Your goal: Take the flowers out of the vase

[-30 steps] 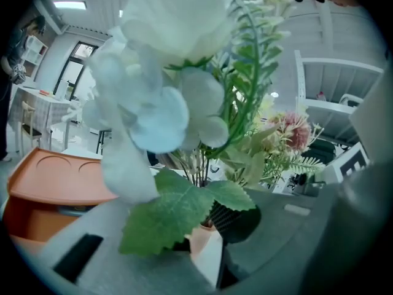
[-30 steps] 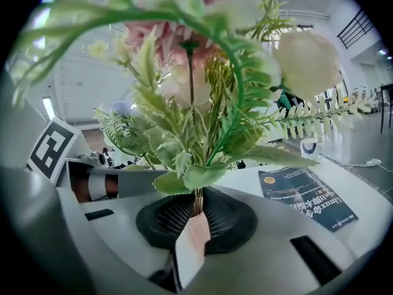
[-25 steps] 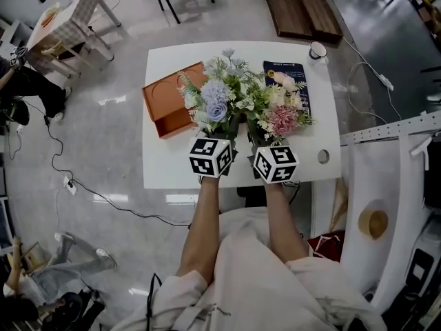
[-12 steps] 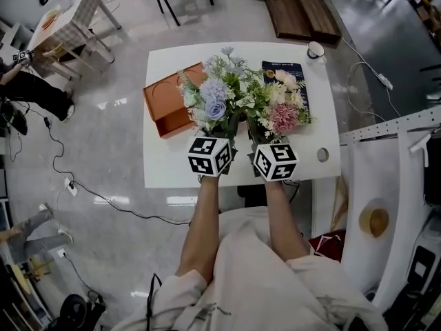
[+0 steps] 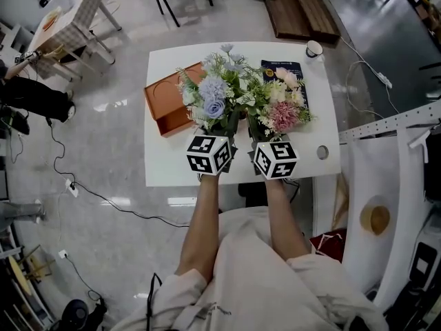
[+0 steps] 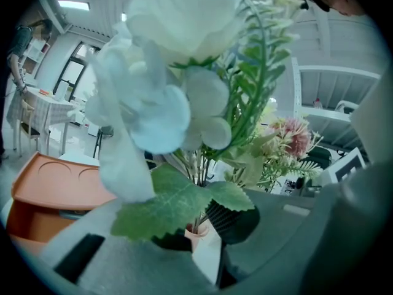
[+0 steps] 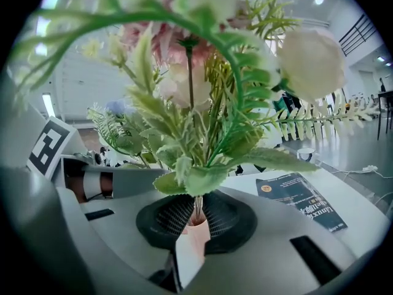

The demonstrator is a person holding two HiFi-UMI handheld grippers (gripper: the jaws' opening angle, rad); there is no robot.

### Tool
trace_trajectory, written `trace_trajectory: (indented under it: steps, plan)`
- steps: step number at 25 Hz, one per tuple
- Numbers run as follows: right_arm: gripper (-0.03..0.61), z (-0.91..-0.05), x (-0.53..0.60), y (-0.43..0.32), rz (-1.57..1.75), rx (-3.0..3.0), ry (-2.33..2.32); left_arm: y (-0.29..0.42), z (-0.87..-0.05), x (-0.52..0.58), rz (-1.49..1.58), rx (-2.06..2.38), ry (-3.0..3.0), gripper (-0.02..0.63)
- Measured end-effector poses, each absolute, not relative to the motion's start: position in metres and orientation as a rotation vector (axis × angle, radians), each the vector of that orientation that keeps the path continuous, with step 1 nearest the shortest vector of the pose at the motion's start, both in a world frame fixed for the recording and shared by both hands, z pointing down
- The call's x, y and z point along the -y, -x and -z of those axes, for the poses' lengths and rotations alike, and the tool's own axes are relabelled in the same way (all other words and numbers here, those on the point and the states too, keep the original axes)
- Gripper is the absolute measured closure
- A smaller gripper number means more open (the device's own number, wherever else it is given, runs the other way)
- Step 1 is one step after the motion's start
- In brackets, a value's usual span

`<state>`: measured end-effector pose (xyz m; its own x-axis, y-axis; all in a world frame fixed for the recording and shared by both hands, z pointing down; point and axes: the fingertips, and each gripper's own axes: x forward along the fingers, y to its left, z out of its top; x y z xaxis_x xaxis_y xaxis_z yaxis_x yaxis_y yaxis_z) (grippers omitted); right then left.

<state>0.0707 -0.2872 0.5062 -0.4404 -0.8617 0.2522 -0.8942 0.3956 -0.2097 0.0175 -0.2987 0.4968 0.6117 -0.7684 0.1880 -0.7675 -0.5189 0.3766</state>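
The left tool (image 6: 198, 235) was being closed tighter on the stems of the blue bunch (image 5: 215, 98). The right tool (image 7: 195, 226) was clamped on the pink bunch (image 5: 281, 112). Both bunches were held above the desk (image 5: 165, 164), so removal was judged nearly done.

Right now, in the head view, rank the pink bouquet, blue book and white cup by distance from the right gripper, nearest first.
1. The pink bouquet: clamped in the right gripper, directly ahead of it.
2. The blue book: flat on the table beyond the bouquet, partly hidden by its blooms.
3. The white cup: at the table's far right corner.
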Motion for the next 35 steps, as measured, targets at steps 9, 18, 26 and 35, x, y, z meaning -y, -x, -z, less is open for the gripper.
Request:
trace_trajectory:
  steps: [9,18,26,35]
  plan:
    - [0.537,-0.499,0.282,-0.077,-0.439,2.531,-1.616,-0.022,-0.487,0.297,0.018,1.228,-2.439,0.56]
    - [0.537,-0.492,0.281,-0.073,-0.451,2.541,-1.622,-0.02,-0.475,0.293,-0.014,1.256,-2.476,0.561]
    - [0.537,-0.489,0.279,-0.079,-0.449,2.526,-1.669,-0.019,-0.469,0.292,-0.001,1.268,-2.482,0.565]
    - [0.537,-0.483,0.281,-0.078,-0.463,2.519,-1.705,-0.022,-0.459,0.293,-0.006,1.238,-2.517,0.566]
